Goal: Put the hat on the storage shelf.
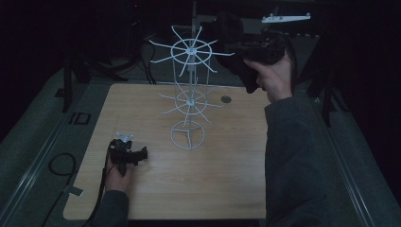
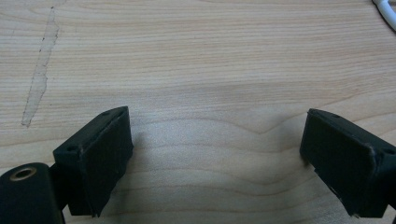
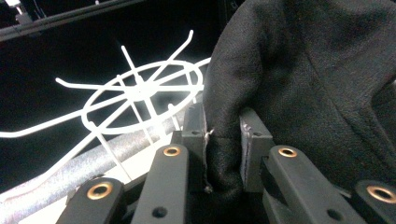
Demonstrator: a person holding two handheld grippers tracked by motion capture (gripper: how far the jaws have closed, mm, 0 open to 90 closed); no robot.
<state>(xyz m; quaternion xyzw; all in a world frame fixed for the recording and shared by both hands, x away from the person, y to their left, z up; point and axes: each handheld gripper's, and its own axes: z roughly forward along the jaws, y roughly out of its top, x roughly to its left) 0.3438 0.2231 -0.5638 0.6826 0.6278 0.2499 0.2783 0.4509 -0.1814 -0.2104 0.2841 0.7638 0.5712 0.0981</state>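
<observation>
Dark room, pale wooden table [image 1: 213, 175] under me. My right gripper [image 3: 223, 140] pinches a fold of black cloth [image 3: 303, 70] between its jaws; I hold it raised, arm stretched forward, just beside the top ring of the white wire rack [image 1: 189, 94], which stands mid-table. The cloth hangs below my right hand [image 1: 274, 75]. My left gripper [image 1: 139, 153] has its jaws spread over bare wood, empty, my left hand [image 1: 118, 172] resting low near the table's left front.

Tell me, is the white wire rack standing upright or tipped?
Upright: the white wire rack stands on its ring base on the wooden table, pole vertical.
</observation>
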